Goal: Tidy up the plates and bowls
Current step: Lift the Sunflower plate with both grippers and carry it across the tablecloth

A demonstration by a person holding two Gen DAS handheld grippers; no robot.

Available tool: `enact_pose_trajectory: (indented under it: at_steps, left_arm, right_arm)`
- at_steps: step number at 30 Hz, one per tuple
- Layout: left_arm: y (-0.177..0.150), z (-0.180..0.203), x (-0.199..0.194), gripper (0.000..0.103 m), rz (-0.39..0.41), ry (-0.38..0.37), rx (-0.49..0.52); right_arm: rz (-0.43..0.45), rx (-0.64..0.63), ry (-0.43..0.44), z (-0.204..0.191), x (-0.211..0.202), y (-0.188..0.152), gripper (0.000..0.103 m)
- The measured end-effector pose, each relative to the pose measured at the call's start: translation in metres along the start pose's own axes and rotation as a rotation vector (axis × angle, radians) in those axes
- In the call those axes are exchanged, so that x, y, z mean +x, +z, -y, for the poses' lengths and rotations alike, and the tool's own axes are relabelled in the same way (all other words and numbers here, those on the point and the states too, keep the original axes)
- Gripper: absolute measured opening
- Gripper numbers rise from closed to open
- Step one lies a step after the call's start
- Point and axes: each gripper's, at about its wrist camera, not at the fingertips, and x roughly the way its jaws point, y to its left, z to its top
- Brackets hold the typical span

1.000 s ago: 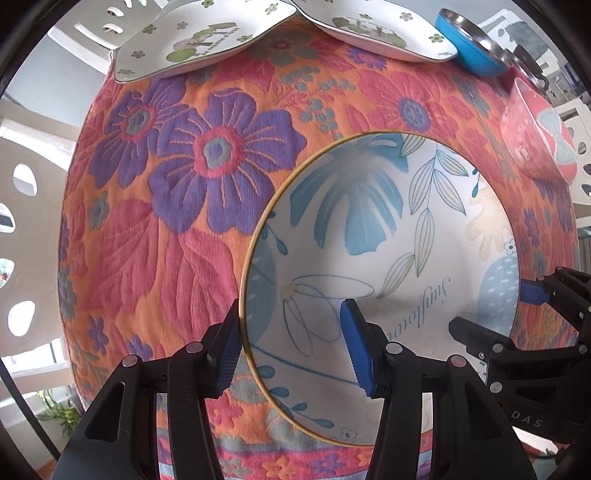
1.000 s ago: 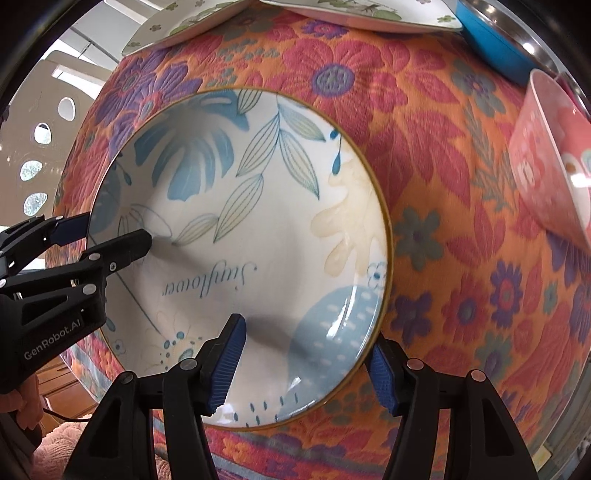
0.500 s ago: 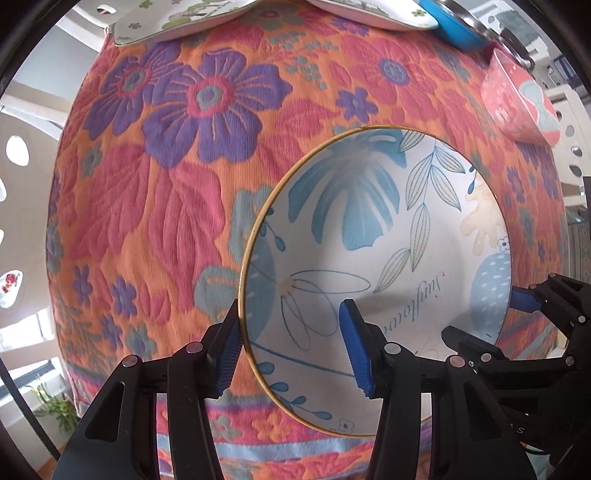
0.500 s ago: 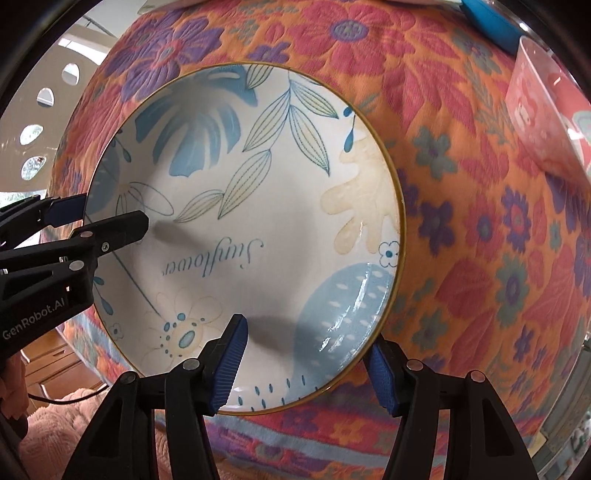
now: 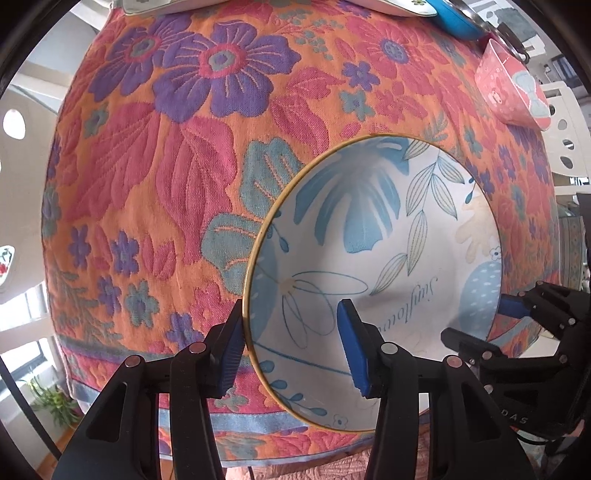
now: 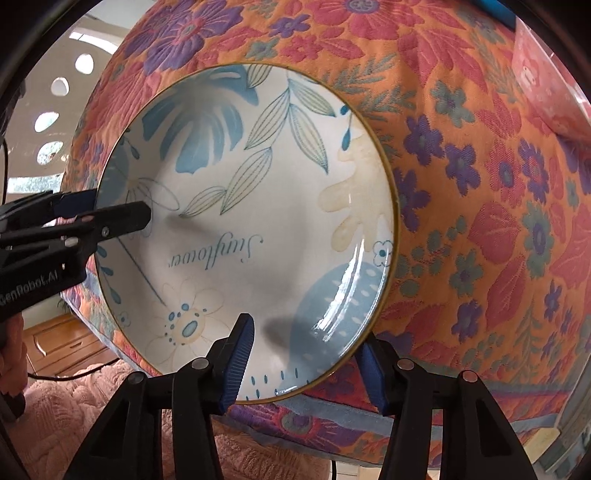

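Observation:
A large white bowl (image 5: 388, 258) with blue leaves and a gold rim hangs over the near edge of the flowered tablecloth (image 5: 166, 166). Both grippers hold it. My left gripper (image 5: 291, 347) straddles its left rim, one pad outside and one against the inner wall. In the right wrist view the bowl (image 6: 258, 221) fills the middle, and my right gripper (image 6: 304, 362) grips its near right rim. Its jaws are closing, one pad inside and one under the outer wall. Each gripper also shows in the other view: the right gripper (image 5: 484, 321) and the left gripper (image 6: 110, 210).
A pink bowl (image 5: 509, 85) lies tilted at the table's far right, with a blue bowl (image 5: 458, 22) behind it. Two white plates with green prints (image 5: 399, 5) lie along the far edge. A white perforated chair (image 5: 565, 122) stands to the right. Pink knitted fabric (image 6: 74, 406) lies below the table edge.
Both grippers have carried the bowl from the middle of the table toward its near edge; the plates and far bowls slid up in view. The right jaws have narrowed slightly on the rim.

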Motion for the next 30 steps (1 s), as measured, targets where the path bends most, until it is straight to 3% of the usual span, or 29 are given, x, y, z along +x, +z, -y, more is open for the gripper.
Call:
enact_pose_trajectory:
  at_steps: [13,30]
  left_arm:
    - [-0.002,-0.021,-0.013,0.045,0.02,0.003,-0.001]
    - [0.035,-0.025,-0.031,0.045,0.038,0.01,-0.015]
  right_arm:
    - [0.036,0.018,-0.015,-0.014,-0.003,-0.005,0.053]
    - [0.052,0.0,-0.001,-0.016,-0.013,0.044,0.053]
